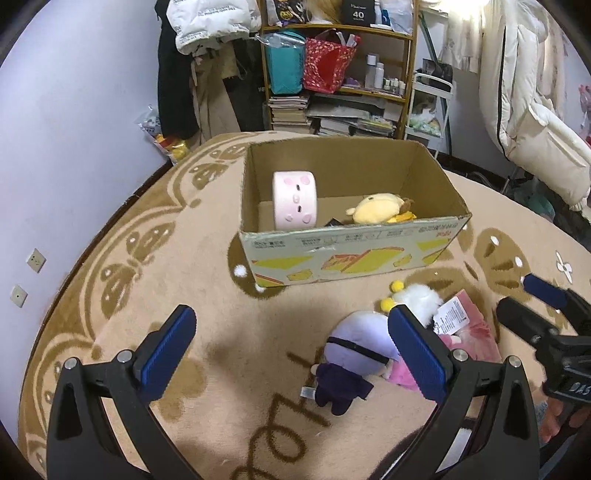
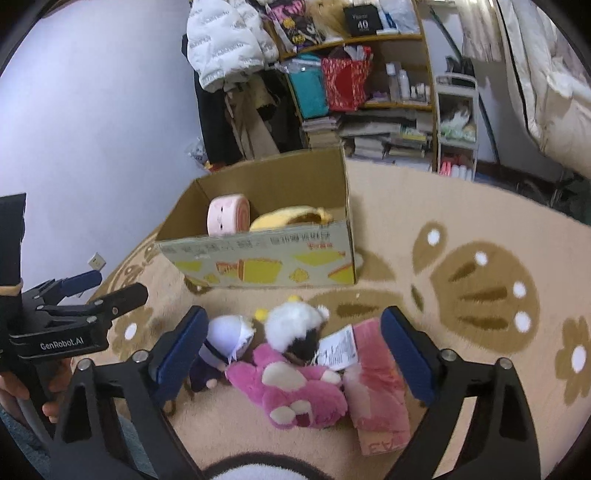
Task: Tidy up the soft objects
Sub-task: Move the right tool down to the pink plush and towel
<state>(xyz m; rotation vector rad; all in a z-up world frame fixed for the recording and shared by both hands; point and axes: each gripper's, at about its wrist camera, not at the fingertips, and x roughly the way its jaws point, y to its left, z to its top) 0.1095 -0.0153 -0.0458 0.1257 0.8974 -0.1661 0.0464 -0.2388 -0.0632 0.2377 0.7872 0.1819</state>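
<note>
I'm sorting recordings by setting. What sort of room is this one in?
Most likely a lived-in bedroom or spare room at home. A patterned carpet covers the floor, a crowded shelf holds books, bags and bottles, and puffy coats hang by the wall. Plush toys lie beside a cardboard box.

Bookshelf — jackets (hung) — rug

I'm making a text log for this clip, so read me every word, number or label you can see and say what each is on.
"GenRobot.AI": on the left gripper body.
"40": on a black sign on the top shelf; the small line above it is too blurred to read.
Cardboard box front: printed characters, too blurred to read.
White hang tag among the plush toys: print too small to read.
</note>
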